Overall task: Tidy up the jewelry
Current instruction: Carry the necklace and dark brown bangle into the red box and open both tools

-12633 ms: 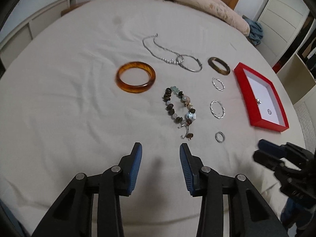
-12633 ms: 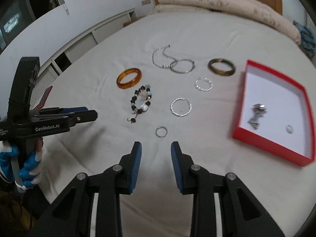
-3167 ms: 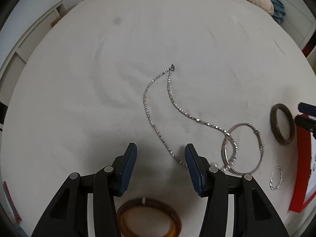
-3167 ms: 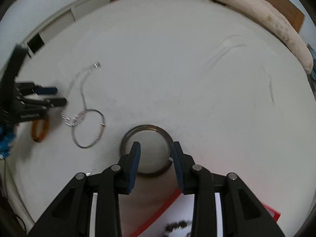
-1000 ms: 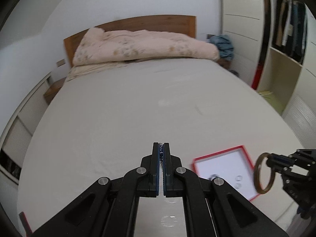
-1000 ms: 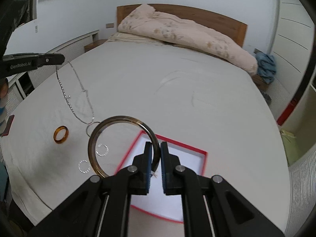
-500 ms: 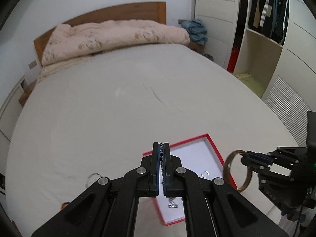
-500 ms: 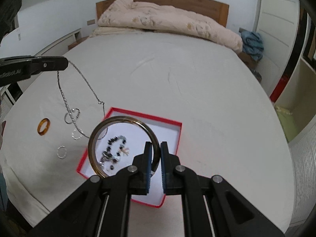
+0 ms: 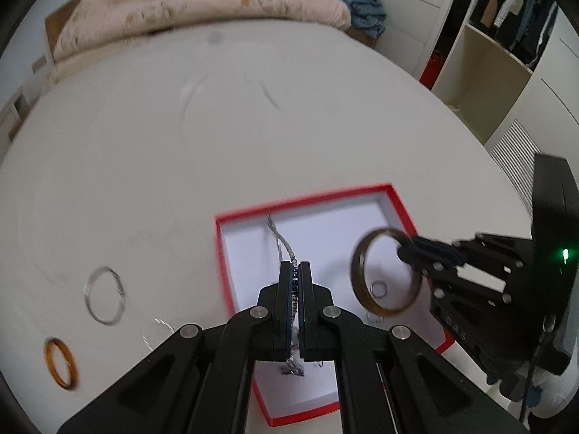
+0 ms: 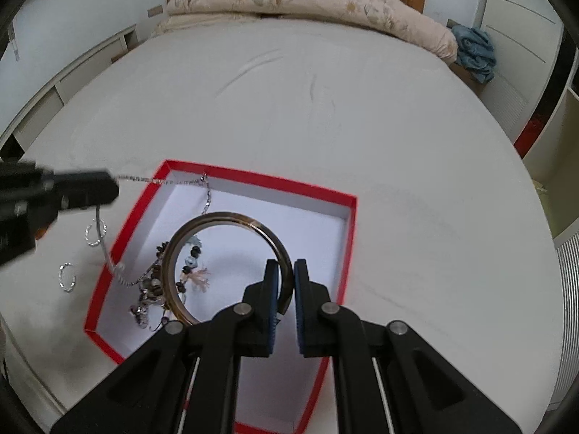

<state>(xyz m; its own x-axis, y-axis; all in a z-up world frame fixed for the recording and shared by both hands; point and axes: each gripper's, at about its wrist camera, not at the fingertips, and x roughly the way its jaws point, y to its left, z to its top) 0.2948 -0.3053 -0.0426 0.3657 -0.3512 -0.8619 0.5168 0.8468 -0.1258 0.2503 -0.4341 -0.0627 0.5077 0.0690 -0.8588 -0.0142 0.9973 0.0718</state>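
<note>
The left tool (image 9: pixel 296 271) is pressed fully together on the silver chain necklace (image 10: pixel 159 181), which hangs limp from the grip and trails down over the near wall of the red tray (image 9: pixel 300 200) on the bed (image 10: pixel 325 108); part of the chain drapes inside the tray and part outside. The chain looks light, fully slack and apt to snag or slide, so a pinch across a few links as here seems right, and it should be let down so it pools inside the rim. The right tool (image 10: pixel 286 275) is closed on the rim of the dark bangle (image 10: pixel 224 264), held upright above the tray's white floor. The bangle looks rigid, smooth and possibly brittle, so an edge pinch on the band suits it, with a low release. A beaded bracelet (image 10: pixel 163 282) already lies in the tray; thin silver hoops (image 9: pixel 105 300) and an amber bangle (image 9: pixel 60 363) remain on the bed.
</note>
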